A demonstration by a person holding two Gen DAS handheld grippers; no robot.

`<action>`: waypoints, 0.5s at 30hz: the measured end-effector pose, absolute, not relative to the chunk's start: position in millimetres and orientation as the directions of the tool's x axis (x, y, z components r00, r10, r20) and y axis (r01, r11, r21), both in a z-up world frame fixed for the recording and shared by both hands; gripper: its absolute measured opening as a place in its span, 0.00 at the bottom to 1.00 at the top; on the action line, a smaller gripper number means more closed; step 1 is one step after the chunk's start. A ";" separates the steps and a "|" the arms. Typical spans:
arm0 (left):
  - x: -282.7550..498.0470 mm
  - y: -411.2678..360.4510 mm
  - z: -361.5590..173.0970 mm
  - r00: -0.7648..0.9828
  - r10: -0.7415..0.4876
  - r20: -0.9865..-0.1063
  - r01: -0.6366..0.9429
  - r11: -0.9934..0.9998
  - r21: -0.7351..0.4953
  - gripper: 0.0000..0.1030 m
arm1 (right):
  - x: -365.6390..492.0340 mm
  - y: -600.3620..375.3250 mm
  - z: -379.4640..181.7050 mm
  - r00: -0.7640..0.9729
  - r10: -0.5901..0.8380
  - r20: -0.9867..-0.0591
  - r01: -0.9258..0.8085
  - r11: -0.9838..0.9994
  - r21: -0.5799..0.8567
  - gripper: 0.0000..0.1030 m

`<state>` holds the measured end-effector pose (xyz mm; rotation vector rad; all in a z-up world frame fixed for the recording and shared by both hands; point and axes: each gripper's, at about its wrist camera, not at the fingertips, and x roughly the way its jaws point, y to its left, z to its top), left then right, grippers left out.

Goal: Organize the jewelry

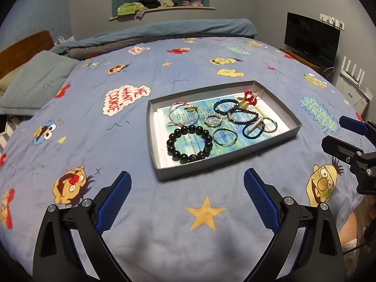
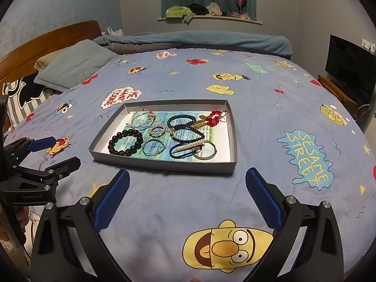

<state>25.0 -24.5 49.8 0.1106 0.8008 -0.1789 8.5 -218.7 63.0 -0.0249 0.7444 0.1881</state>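
- The left gripper (image 1: 186, 185), black-armed with blue textured pads, is hovering over the blue cartoon-print bedspread (image 1: 145, 223) with its jaws spread wide and nothing between them.
- The right gripper (image 2: 187, 183), of the same make, is likewise standing wide apart and carrying nothing above the bedspread.
- A shallow grey cardboard tray (image 1: 270, 138), lined with a printed blue-green paper sheet (image 1: 202, 110), is lying on the bedspread just ahead of both grippers, apart from their fingertips.
- Inside the tray, a large black round-bead bracelet (image 1: 189, 144) is sitting at the near-left corner, the piece closest to the left gripper.
- A thin silver bangle (image 1: 225, 137) is resting just to the right of the black bracelet.
- A pink-and-gold cord bracelet (image 1: 183, 113) is lying at the far-left part of the tray, with a small pearl-studded ring-shaped piece (image 1: 212, 120) just beside it.
- A dark blue beaded bracelet (image 1: 226, 107) and a dark purple beaded bracelet (image 1: 244, 117) are overlapping toward the far right.
- A red bead ornament with gold trim (image 1: 250, 96) is lying near the far-right corner.
- A dark teal elastic loop with a pearl bar (image 1: 255, 129) is overlapping a silver hoop (image 1: 270, 125) at the near-right side, closest to the right gripper.
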 end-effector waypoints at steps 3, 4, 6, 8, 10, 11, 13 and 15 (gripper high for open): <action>25.0 -24.5 49.9 0.682 -0.117 -0.722 0.201 0.979 0.031 0.93 | 9.2 -218.2 62.3 0.717 0.161 -0.678 -0.178 0.983 0.044 0.95; 24.6 -24.6 49.9 0.682 -0.117 -0.722 0.201 0.979 0.030 0.93 | 9.1 -218.0 62.1 0.718 0.161 -0.677 -0.179 0.983 0.044 0.95; 24.5 -25.0 49.4 0.682 -0.118 -0.722 0.200 0.979 0.029 0.93 | 9.1 -217.9 62.3 0.719 0.160 -0.676 -0.179 0.983 0.043 0.95; 24.3 -25.1 49.3 0.682 -0.117 -0.722 0.201 0.979 0.031 0.93 | 9.1 -217.9 62.3 0.718 0.160 -0.678 -0.178 0.983 0.043 0.95; 24.0 -25.0 49.2 0.682 -0.118 -0.722 0.201 0.979 0.030 0.93 | 9.2 -218.0 62.0 0.717 0.159 -0.679 -0.177 0.983 0.044 0.95; 24.0 -25.0 49.3 0.682 -0.117 -0.722 0.201 0.979 0.031 0.93 | 9.2 -218.1 61.9 0.717 0.159 -0.679 -0.176 0.983 0.044 0.95; 24.1 -24.9 49.2 0.682 -0.117 -0.722 0.201 0.979 0.031 0.93 | 9.0 -218.1 61.9 0.717 0.159 -0.679 -0.176 0.983 0.045 0.95; 24.3 -24.8 49.2 0.682 -0.117 -0.722 0.202 0.979 0.031 0.93 | 8.9 -218.5 61.7 0.717 0.159 -0.679 -0.175 0.983 0.045 0.95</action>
